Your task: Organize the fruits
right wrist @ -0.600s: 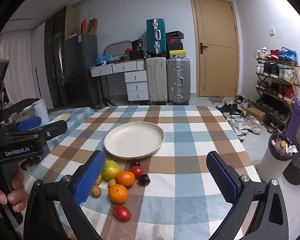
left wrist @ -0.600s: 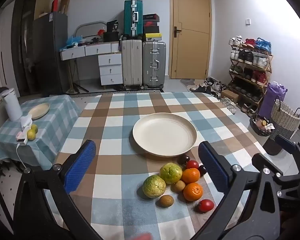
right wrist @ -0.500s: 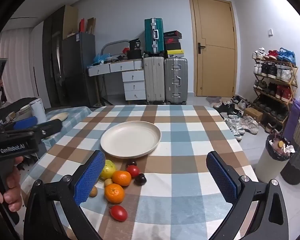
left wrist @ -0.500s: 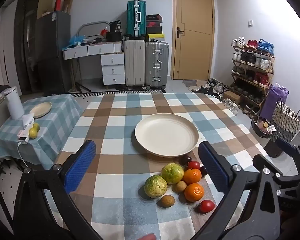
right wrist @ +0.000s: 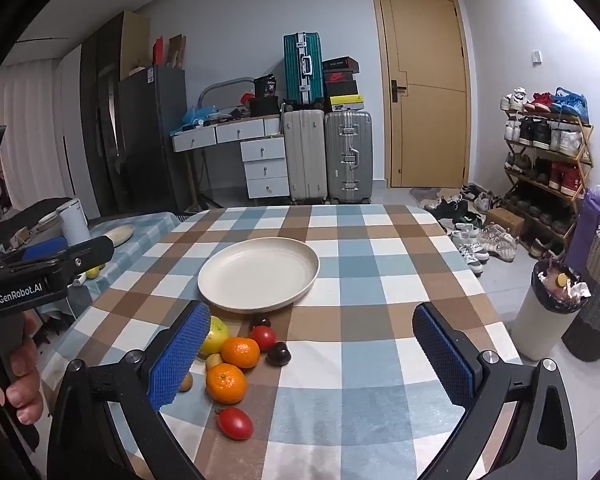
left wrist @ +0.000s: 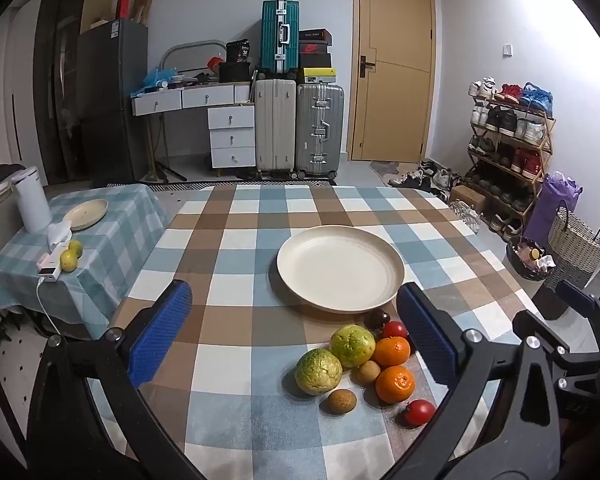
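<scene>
An empty cream plate lies mid-table on the checked cloth. In front of it sits a cluster of fruit: two green-yellow fruits, two oranges, two small brown fruits, red tomatoes and dark plums. My left gripper hovers open above the near table, the fruit lying between and below its blue pads. My right gripper is open too, its left pad over the fruit's left edge. Neither holds anything.
A side table on the left carries a small plate, a white kettle, two yellow fruits and a charger. A hand grips the left tool's handle. A bin and basket stand right of the table; suitcases and a shoe rack lie beyond.
Both views have shifted slightly; the plate and fruit sit a little further right in the left wrist view and left in the right wrist view. Both grippers stay wide open.
</scene>
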